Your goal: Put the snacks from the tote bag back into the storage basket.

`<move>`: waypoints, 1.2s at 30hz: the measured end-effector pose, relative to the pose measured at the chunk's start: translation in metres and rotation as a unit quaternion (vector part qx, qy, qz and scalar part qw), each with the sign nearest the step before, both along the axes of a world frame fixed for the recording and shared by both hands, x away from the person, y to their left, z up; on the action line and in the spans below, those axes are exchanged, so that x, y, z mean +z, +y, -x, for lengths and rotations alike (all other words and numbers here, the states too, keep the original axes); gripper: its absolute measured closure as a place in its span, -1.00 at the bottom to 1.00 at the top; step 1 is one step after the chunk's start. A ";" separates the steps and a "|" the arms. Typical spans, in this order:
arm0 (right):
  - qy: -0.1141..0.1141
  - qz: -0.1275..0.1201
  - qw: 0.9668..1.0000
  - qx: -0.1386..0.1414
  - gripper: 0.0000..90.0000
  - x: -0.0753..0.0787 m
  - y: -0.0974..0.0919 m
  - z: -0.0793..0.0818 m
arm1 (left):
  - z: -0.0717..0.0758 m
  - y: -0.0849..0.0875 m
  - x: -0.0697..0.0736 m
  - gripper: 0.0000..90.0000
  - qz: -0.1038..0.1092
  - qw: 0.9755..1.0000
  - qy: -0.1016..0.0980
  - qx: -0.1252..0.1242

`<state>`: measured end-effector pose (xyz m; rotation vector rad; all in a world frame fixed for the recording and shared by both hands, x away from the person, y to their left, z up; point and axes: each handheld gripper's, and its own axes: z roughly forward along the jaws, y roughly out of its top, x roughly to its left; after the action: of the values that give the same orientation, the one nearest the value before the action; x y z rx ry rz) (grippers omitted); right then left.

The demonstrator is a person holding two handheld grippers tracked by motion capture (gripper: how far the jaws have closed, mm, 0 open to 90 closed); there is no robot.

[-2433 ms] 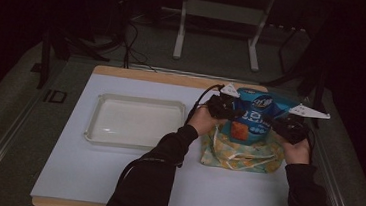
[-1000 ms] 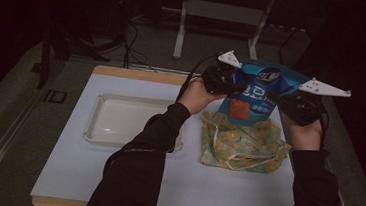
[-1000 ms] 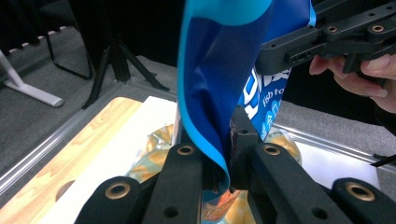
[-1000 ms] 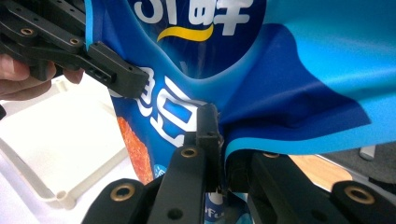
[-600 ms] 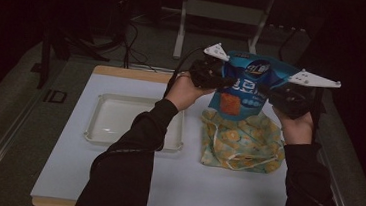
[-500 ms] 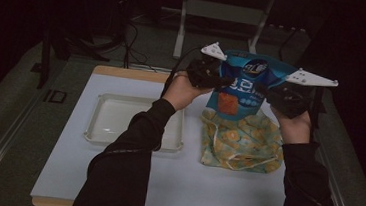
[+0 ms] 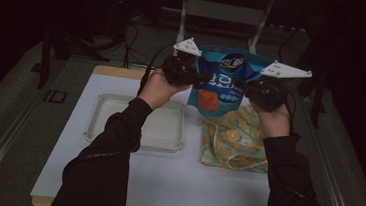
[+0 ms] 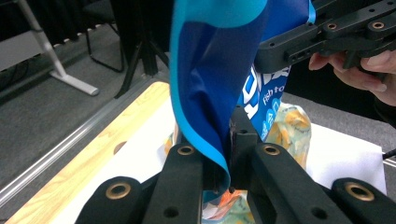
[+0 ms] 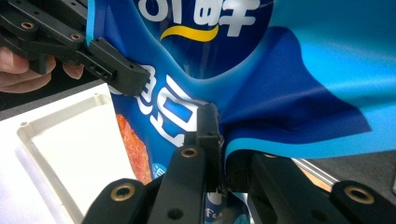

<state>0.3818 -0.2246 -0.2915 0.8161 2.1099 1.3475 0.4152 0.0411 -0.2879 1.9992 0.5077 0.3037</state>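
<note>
A blue snack bag (image 7: 223, 81) with white lettering hangs in the air above the table's far right, held between both grippers. My left gripper (image 7: 200, 78) is shut on the bag's left edge (image 8: 210, 140). My right gripper (image 7: 242, 85) is shut on the bag's right edge (image 9: 261, 116). In the right gripper view the left gripper (image 9: 135, 81) pinches the bag from the opposite side. The right gripper (image 8: 280, 53), with a hand behind it, grips the bag in the left gripper view.
A white rectangular tray (image 7: 100, 121) lies on the white table top (image 7: 174, 182), left of the bag. A yellow and green patterned cloth bag (image 7: 235, 142) lies flat under the raised snack bag. The table's wooden far edge (image 7: 113, 71) borders a grey floor.
Both grippers have lifted the snack bag off the patterned cloth bag, up and away toward the table's far side, and shifted it a little left.
</note>
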 end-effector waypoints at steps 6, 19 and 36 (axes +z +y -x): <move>-0.002 0.001 1.000 0.014 0.93 0.000 0.025 -0.001 | 0.005 0.022 0.000 0.92 0.000 1.000 -0.001 0.009; 0.001 0.007 0.999 0.048 0.93 -0.004 0.078 -0.004 | 0.019 0.076 -0.005 0.92 0.000 0.999 0.002 0.040; 0.002 0.007 0.996 0.088 0.93 -0.007 0.142 -0.007 | 0.036 0.141 -0.005 0.92 -0.016 0.997 0.005 0.077</move>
<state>0.3883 -0.0828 -0.2989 0.6402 2.2358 1.4175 0.3789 0.1823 -0.2929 1.9960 0.6699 0.3989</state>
